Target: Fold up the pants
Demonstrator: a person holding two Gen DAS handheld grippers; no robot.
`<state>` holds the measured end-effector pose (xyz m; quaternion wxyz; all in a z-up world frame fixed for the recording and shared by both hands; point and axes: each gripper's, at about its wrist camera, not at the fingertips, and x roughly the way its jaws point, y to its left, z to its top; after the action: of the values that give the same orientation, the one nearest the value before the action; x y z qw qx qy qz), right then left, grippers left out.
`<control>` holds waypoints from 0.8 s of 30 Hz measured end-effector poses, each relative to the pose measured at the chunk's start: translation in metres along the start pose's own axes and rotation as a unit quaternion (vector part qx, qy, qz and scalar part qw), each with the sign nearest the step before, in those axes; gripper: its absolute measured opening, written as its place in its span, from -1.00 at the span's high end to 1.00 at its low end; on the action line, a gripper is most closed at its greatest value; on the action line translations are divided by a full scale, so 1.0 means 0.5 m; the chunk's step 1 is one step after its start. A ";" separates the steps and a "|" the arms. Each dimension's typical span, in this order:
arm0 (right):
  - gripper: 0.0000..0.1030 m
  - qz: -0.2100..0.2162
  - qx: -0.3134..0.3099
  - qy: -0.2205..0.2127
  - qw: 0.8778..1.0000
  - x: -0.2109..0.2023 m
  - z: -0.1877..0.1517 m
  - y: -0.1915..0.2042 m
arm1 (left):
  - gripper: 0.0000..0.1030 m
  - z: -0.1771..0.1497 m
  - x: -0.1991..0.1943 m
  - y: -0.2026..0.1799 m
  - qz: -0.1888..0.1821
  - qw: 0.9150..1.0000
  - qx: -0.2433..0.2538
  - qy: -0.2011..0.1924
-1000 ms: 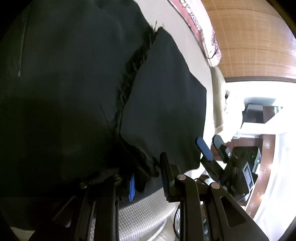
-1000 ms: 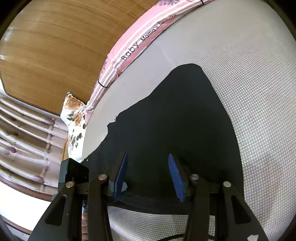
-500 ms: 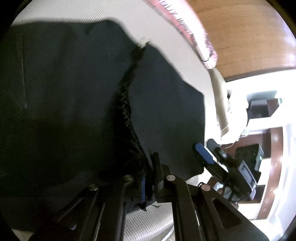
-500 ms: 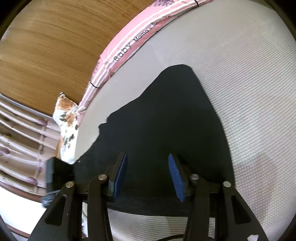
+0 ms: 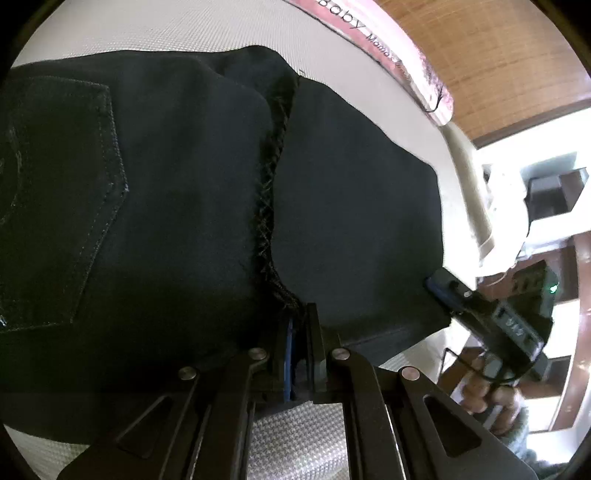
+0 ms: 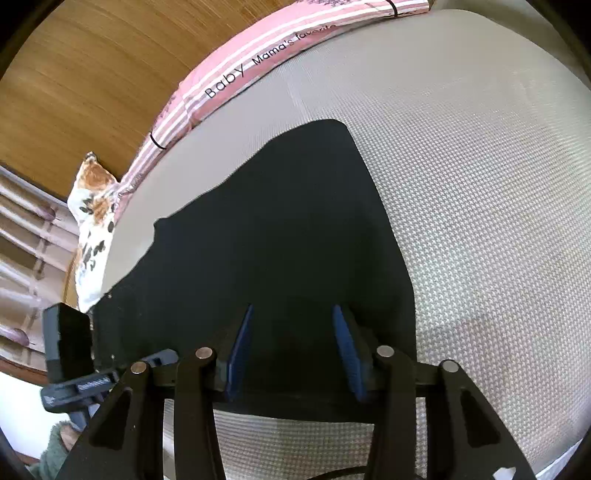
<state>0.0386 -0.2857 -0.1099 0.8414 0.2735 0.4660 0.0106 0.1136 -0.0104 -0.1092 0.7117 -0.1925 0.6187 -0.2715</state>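
The left gripper pinched the dark denim pants at the frayed seam. The right gripper stood wide over them on the white woven mattress, a pink striped pillow behind.

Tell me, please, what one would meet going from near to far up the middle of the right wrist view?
Right tool, open → black pants → white mattress → pink striped bedding → wooden headboard.

The pink striped cloth along the far edge of the bed carries black lettering that reads "Baby Mama's favorite", its last word partly cut off. In the left wrist view the same cloth shows only "Baby Mama's". Nothing else is legible.
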 end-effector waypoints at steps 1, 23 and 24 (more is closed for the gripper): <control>0.21 -0.003 -0.004 0.002 1.000 0.001 0.001 0.001 | 0.89 0.000 -0.002 0.000 0.003 1.000 0.003 0.001; 0.16 -0.101 -0.128 -0.058 0.985 0.044 0.170 0.076 | 0.53 0.151 0.017 -0.153 0.098 0.976 0.168 -0.097; 0.16 -0.108 -0.136 -0.061 0.983 0.052 0.175 0.078 | 0.53 0.162 0.028 -0.154 0.101 0.977 0.165 -0.094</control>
<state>0.1317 -0.2851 -0.0753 0.8939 0.1051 0.4345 -0.0339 0.1830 -0.0844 -0.0601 0.8125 -0.0338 0.5114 -0.2776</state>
